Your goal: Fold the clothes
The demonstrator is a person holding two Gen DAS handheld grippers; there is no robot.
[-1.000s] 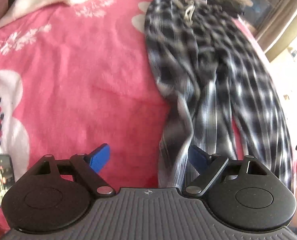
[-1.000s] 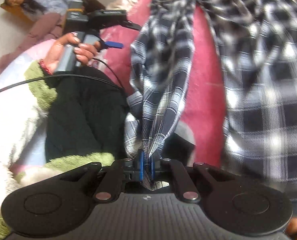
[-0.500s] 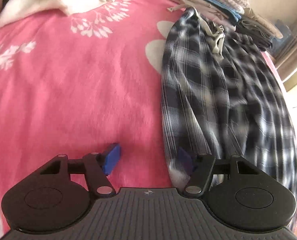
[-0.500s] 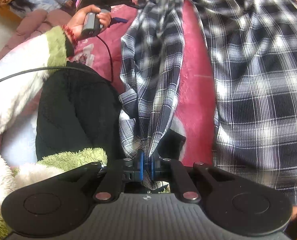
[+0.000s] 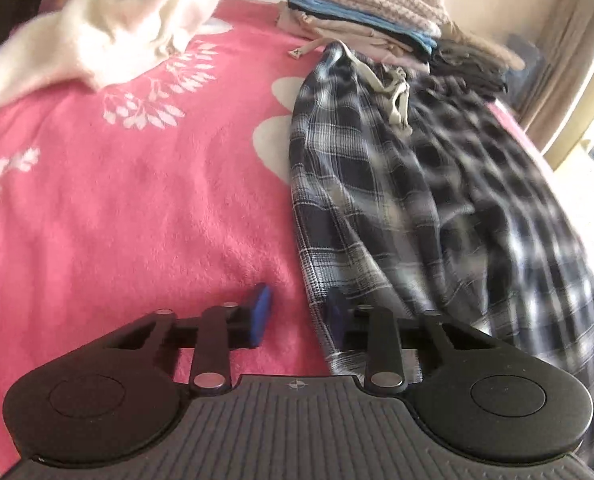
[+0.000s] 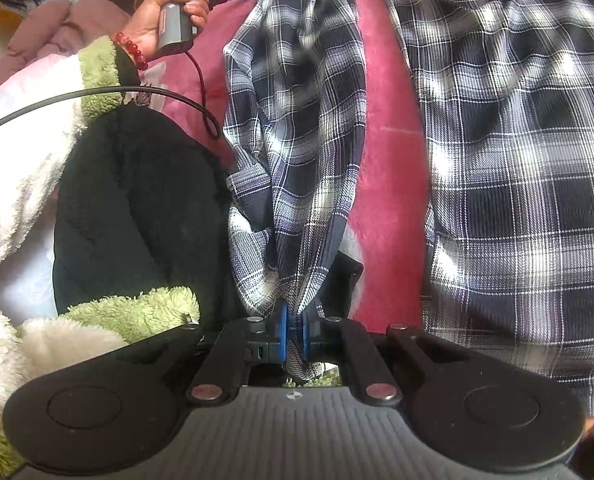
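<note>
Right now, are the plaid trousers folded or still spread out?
Spread out, not folded: the plaid trousers lie lengthwise on the pink blanket, legs apart, one leg end pinched in the right tool.

- The left wrist view sits low behind the left gripper (image 5: pixel 299 316), close over the pink blanket (image 5: pixel 137 208), facing forward toward a folded clothes stack (image 5: pixel 361 16).
- The right wrist view looks along the right gripper (image 6: pixel 293 338), very near the cloth.
- Both share the plaid pajama pants (image 5: pixel 397 200) (image 6: pixel 517 160) and blanket.
</note>
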